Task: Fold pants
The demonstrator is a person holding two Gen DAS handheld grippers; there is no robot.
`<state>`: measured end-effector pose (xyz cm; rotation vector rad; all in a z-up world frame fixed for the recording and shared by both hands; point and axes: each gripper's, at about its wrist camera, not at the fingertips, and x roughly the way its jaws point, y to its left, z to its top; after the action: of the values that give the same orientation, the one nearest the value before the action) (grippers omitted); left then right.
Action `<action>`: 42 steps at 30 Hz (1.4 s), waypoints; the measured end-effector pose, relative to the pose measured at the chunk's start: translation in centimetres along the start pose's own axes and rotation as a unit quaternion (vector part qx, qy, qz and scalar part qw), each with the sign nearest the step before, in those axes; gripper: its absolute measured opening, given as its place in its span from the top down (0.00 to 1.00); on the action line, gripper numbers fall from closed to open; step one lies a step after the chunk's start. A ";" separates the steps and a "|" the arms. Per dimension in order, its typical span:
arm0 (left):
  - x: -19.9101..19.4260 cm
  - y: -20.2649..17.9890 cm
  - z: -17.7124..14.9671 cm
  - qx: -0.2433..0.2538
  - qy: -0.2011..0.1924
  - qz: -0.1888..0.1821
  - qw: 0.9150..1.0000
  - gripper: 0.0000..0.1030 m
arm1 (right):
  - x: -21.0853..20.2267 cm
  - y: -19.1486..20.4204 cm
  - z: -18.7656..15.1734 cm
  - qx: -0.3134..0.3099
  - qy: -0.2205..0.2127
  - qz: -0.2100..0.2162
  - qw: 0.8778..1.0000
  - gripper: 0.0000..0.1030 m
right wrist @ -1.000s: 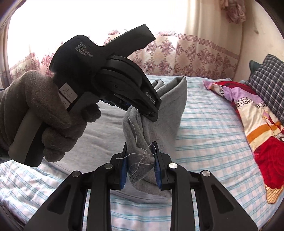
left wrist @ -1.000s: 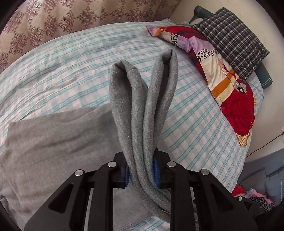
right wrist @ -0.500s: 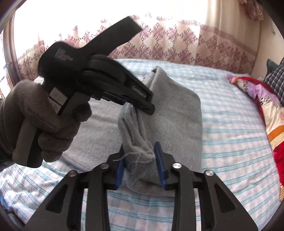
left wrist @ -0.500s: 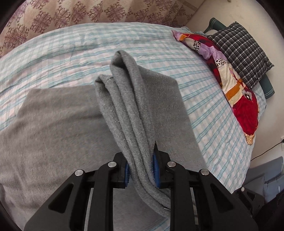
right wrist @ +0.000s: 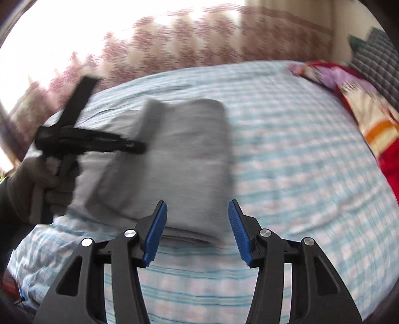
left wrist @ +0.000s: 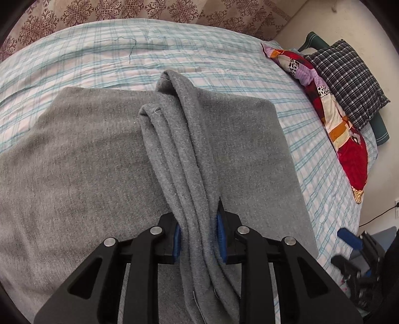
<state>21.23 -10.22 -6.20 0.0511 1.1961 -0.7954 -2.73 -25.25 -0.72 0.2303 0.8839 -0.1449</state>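
Grey pants lie folded flat on the checked bed sheet. My left gripper pinches a bunched ridge of the pants' upper layer. Its jaws are just starting to open, and the blue pads still press the cloth. In the blurred right wrist view the pants show as a folded rectangle. The left gripper bites their left edge, held by a gloved hand. My right gripper hangs over the pants' near edge. Its jaws are opening and nothing is between the pads.
A red patterned blanket and a black checked pillow lie along the bed's right side. A patterned curtain hangs behind the bed. A dark thread rests on the sheet. The bed's right edge drops to the floor.
The left gripper has come down, laying the raised fold onto the flat pants. The right gripper has let go of the pants' corner, opened wide and pulled back.
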 end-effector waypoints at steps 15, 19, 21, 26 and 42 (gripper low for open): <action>-1.7 -0.3 -1.8 0.020 -0.015 0.075 0.997 0.53 | 7.0 0.6 -0.1 -0.023 0.076 -0.008 0.997 0.60; -2.5 -0.1 -2.4 0.023 -0.015 0.096 0.995 0.46 | 7.1 0.4 -0.1 -0.021 0.078 0.001 0.997 0.60; -3.1 0.0 -2.6 0.015 -0.017 0.098 0.995 0.46 | 7.2 0.4 0.0 -0.024 0.077 0.001 0.997 0.60; -5.0 -0.2 -2.2 -0.002 -0.044 0.100 0.994 0.40 | 7.2 0.5 0.0 -0.025 0.076 0.000 0.997 0.60; -4.0 -3.9 -2.3 0.009 -0.066 0.041 0.997 0.39 | 6.0 -0.9 6.3 -0.006 0.017 0.020 1.000 0.58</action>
<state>16.59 -10.03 -2.35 0.0606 1.0548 -0.7268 5.57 -27.89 -1.71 0.2397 0.9138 -0.0986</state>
